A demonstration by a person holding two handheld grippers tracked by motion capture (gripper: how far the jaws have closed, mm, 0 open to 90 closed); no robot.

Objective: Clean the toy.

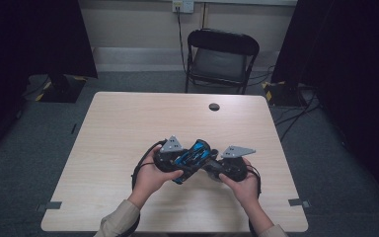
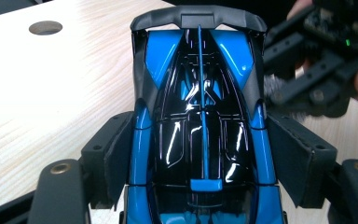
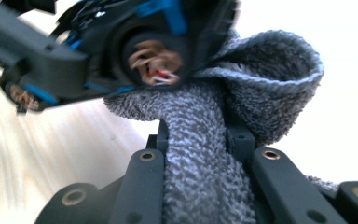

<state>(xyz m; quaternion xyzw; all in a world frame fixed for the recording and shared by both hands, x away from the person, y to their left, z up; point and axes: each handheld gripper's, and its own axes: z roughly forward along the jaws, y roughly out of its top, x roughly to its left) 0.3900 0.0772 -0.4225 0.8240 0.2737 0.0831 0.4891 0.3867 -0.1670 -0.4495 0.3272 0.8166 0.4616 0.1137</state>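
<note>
Wiping a blue-and-black toy car point(image 2: 200, 126), mid-job by the look of it. Left gripper point(image 1: 177, 163) clamping the car by its flanks, jaws spread fairly wide with pads point(image 2: 116, 158) pressing both sides, car held up off the bench point(image 1: 128, 128) with its dark spoiler end pointing away from the jaws. Right gripper point(image 1: 217, 168) pinching a grey terry cloth point(image 3: 205, 158), jaws nearly closed on a bunched fold, the rest of the cloth blooming out just beyond the jaw tips and touching the car's underside near a wheel arch. Top of the body already looking glossy and clean, though that could just be the paint; underside and wheel area apparently being worked now, sides under the left pads likely untouched. Remaining coverage hard to judge, right gripper view being blurred. Nearby: cable hole point(image 1: 214, 106) in the bench well beyond the jaws, folding chair point(image 1: 221, 57) past the far edge. Nothing obstructing except the left pads masking the flanks, so probably needing a regrip.
</note>
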